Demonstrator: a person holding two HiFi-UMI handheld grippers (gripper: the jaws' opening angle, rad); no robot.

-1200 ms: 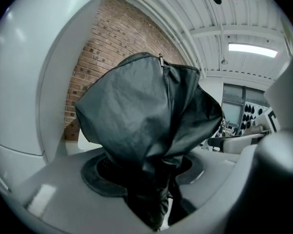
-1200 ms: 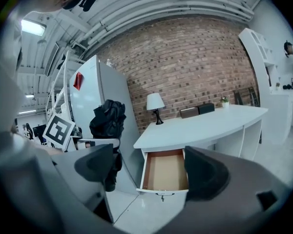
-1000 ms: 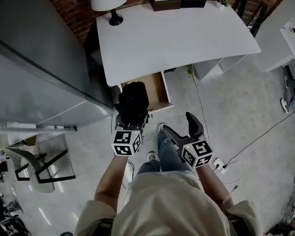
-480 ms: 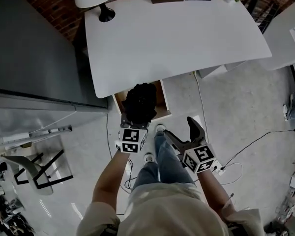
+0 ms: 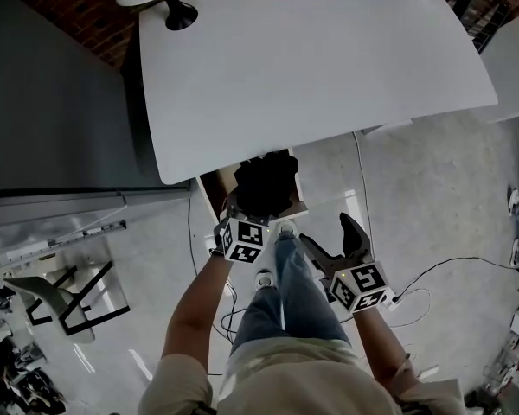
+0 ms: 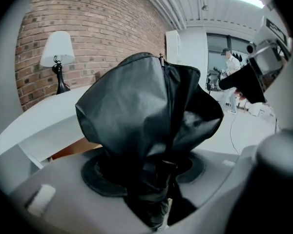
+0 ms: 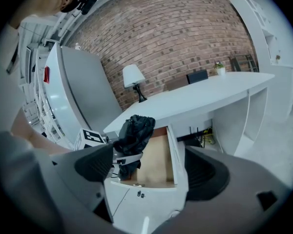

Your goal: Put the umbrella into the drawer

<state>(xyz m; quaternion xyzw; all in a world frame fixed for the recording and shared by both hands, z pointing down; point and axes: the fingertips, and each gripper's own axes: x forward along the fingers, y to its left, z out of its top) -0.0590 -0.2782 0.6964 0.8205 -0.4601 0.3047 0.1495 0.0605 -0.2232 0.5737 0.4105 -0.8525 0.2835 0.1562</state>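
Sheeny cloth umbrella [image 6: 146,111], bare wood drawer [image 7: 156,160], rough brick wall [image 7: 176,38]

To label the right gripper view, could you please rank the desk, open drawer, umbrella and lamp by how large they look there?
Largest to smallest:
1. white desk
2. open drawer
3. umbrella
4. lamp, which looks smallest but stands farthest from the camera, so its real size is unsure.
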